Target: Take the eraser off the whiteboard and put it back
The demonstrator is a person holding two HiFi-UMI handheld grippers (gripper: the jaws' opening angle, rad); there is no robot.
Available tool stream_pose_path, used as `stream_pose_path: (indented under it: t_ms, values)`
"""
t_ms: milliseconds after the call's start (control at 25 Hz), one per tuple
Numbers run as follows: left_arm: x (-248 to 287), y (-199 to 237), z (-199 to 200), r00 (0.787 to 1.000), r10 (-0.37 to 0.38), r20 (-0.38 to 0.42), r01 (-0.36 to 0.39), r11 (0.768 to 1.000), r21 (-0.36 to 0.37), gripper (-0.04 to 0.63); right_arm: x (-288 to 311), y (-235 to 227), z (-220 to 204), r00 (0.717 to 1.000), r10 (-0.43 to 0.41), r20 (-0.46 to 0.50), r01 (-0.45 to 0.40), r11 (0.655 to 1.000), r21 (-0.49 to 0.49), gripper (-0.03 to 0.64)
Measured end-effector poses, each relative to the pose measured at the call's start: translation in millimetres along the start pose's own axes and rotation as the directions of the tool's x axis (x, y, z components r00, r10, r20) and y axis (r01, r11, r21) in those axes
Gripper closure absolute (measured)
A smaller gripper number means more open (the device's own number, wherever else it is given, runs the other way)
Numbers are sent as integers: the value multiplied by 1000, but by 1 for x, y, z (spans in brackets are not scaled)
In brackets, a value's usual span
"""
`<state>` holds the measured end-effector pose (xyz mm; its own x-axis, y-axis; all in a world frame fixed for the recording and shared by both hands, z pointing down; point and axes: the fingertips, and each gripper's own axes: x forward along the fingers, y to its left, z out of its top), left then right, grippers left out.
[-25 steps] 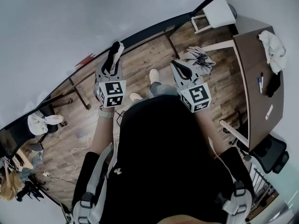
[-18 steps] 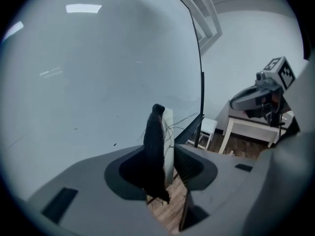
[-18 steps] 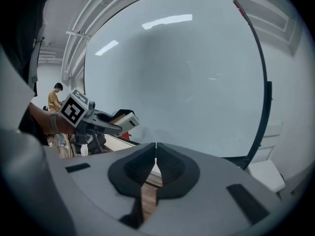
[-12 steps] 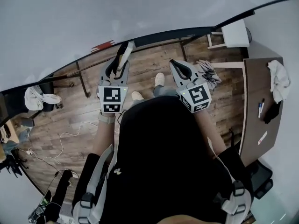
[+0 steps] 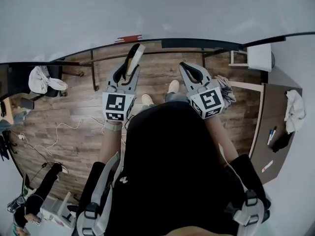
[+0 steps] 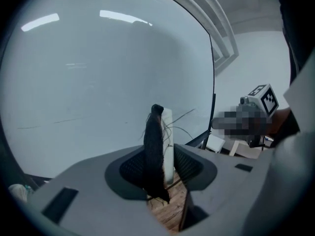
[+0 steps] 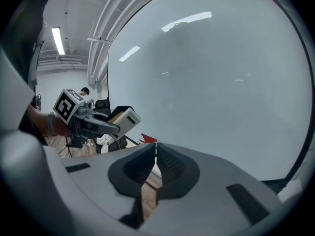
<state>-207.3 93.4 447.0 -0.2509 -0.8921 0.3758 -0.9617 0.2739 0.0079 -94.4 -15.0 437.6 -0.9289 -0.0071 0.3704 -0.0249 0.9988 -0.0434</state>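
The eraser (image 6: 156, 141) is off the whiteboard (image 6: 98, 68), clamped in the left gripper (image 6: 161, 173). It stands on edge between the jaws, with its black felt face against the left jaw and its white back against the right one. Loose threads trail off the felt. In the head view its long axis runs on from the jaws toward the whiteboard's lower frame, and its far end sits near that frame. From these views I cannot tell whether it touches the frame. The right gripper (image 7: 156, 154) has its jaws closed together with nothing between them. It is held level with the left gripper, the two well apart.

A small red thing (image 5: 129, 38) lies along the whiteboard's bottom edge, just beyond the eraser's tip. The wooden floor (image 5: 74, 112) below carries loose white cables (image 5: 54, 132). A white cloth (image 5: 42, 80) is draped over a dark chair to the left. A white stool (image 5: 259, 57) stands to the right, and beyond it is a brown tabletop (image 5: 268, 107) with a crumpled white rag (image 5: 295, 109) and marker pens (image 5: 270, 134). Each gripper's cube shows black-and-white square markers.
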Motion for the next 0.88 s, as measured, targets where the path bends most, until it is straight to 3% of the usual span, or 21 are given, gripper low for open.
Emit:
stream_pose_path:
  t_ms: [480, 880]
  values:
    - [-27, 31, 2, 997, 74, 34, -71, 995, -71, 434, 31, 20, 18, 995, 95, 22, -94, 995, -32, 598]
    - [-17, 32, 2, 997, 72, 4, -72, 997, -23, 434, 31, 13, 16, 997, 80, 17, -80, 997, -19, 598]
